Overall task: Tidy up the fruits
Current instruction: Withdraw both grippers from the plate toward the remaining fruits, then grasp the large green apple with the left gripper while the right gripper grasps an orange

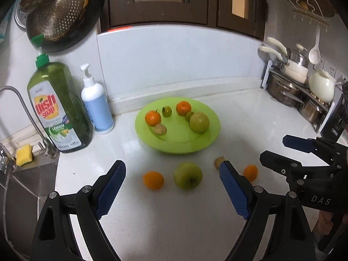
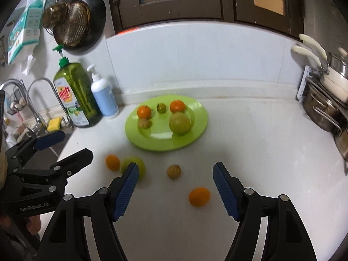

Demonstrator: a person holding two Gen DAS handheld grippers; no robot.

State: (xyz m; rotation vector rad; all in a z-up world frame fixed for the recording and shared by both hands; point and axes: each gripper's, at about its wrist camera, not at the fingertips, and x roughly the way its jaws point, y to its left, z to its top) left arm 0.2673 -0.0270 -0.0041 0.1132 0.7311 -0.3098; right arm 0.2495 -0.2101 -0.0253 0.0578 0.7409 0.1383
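A lime green plate (image 1: 202, 144) (image 2: 152, 144) on the white counter holds two oranges, a green apple (image 1: 199, 122) and small greenish and brownish fruits. In front of it lie loose an orange (image 1: 153, 180), a green apple (image 1: 188, 175), a small brownish fruit (image 2: 174, 171) and a second orange (image 2: 199, 196). My left gripper (image 1: 173, 167) is open above the counter, and the loose apple and first orange show between its fingers, untouched. To its right, my right gripper (image 2: 175, 166) is open over the brownish fruit and second orange, holding nothing.
A green dish soap bottle (image 1: 58, 108) and a white pump bottle (image 1: 97, 106) stand left of the plate, beside the sink (image 1: 24, 187), tap and yellow sponge (image 1: 24, 157). Stacked pots on a rack (image 1: 293, 91) fill the right back corner. A pan and colander (image 1: 63, 10) hang top left.
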